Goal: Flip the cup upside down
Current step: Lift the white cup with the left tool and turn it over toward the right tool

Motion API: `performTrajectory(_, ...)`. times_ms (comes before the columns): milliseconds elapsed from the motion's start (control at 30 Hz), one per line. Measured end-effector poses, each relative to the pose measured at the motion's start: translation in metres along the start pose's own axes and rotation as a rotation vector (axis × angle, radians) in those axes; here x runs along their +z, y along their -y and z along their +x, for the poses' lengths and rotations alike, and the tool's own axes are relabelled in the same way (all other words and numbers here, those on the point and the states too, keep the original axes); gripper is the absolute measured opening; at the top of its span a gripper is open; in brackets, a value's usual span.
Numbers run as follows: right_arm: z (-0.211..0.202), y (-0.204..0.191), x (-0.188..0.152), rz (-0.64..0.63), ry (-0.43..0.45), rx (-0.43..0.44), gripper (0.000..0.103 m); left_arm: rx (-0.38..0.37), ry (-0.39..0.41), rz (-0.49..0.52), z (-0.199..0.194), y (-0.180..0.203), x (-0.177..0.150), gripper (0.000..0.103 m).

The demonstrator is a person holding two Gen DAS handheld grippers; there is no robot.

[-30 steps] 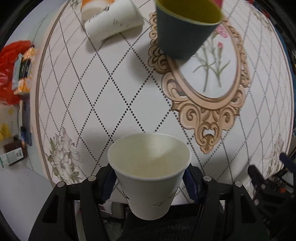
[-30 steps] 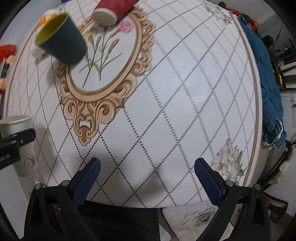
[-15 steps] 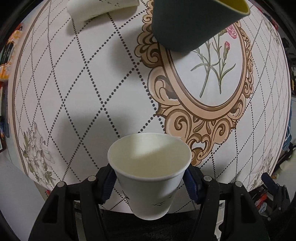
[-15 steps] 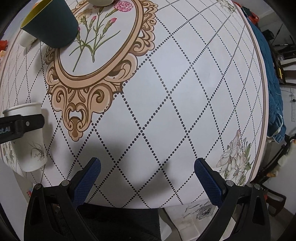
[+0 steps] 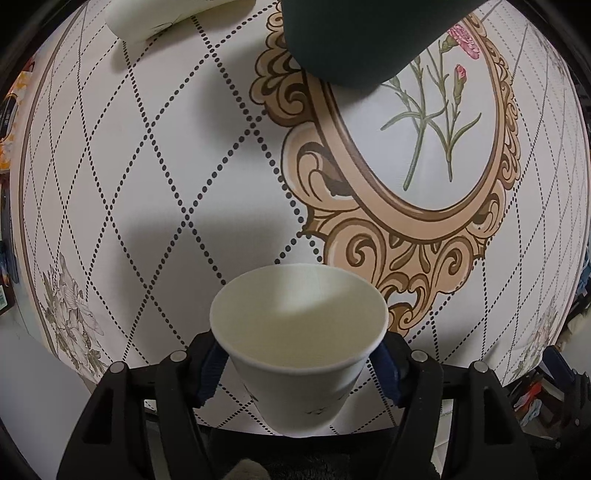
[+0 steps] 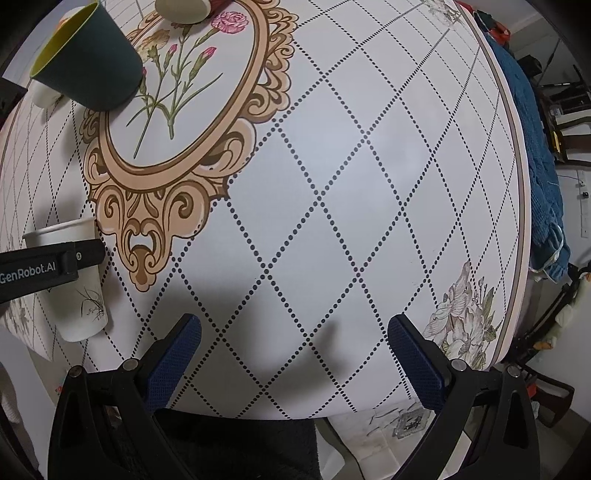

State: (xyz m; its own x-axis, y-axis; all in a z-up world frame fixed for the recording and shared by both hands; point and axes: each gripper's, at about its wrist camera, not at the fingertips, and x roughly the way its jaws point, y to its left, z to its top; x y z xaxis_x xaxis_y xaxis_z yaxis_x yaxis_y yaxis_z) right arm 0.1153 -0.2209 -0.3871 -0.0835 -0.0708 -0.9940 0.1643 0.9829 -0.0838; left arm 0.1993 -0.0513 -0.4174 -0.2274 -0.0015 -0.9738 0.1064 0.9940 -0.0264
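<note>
A: Left wrist view, left to right. A white paper cup lying on its side (image 5: 177, 14) sits at the top-left edge of the table (image 5: 155, 192). Low in the centre, the left gripper (image 5: 299, 363) clamps the white paper cup (image 5: 299, 343): blue pads (image 5: 210, 363) press on both of its flanks, mouth up and open toward the lens, inside looks empty. Base hangs over the near table edge.

B: Further right?

A: A dark green cup (image 5: 354, 40) fills the top, standing on the ornate oval frame print (image 5: 399, 206), with carnation stems printed inside the oval.

B: Right wrist view, same order?

A: Far left, the left gripper (image 6: 79, 254) shows as a black finger marked "GenRobot.AI" across the white paper cup (image 6: 79, 306). Cup is upright, grass motif on its wall, above the table's left edge; I cannot tell if it touches the surface. Upper left, the dark green cup (image 6: 92, 70), yellow-green inside, stands upright on the oval frame print (image 6: 155, 192). A cream cup rim (image 6: 181, 9) shows at the top edge.

B: Right gripper?

A: The right gripper (image 6: 293, 363) has its fingers spread wide, blue pads (image 6: 173, 363) well apart, nothing between them, only table (image 6: 351, 184) beyond. A blue knitted cloth (image 6: 535, 155) hangs past the table's right rim.
</note>
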Motion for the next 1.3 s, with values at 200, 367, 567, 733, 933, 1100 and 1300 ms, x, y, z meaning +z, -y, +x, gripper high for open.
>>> performTrajectory(200,-0.001,0.005,0.003,0.015,-0.002,0.003,0.103,0.006,0.009,0.008,0.003,-0.005,0.004,0.090)
performTrajectory(367,0.006,0.017,0.002,0.028,-0.009,0.011,0.103,-0.001,0.015,0.009,0.001,-0.001,0.005,0.090)
performTrajectory(567,0.008,0.023,0.002,0.025,-0.015,0.011,0.103,0.001,0.031,0.015,-0.008,0.004,0.000,0.090)
performTrajectory(733,0.002,0.024,0.002,0.028,-0.006,0.023,0.103,-0.014,0.079,0.001,-0.040,0.007,-0.006,0.090)
performTrajectory(933,-0.022,0.020,-0.007,0.034,0.025,0.076,0.103,0.000,0.198,-0.012,-0.094,-0.014,-0.034,0.090)
performTrajectory(1100,-0.051,0.010,-0.021,0.028,0.072,0.132,0.103,0.066,0.272,-0.024,-0.121,-0.044,-0.069,0.090)
performTrajectory(1300,-0.084,-0.024,-0.031,0.006,0.115,0.200,0.103,0.094,0.309,-0.067,-0.123,-0.095,-0.096,0.090)
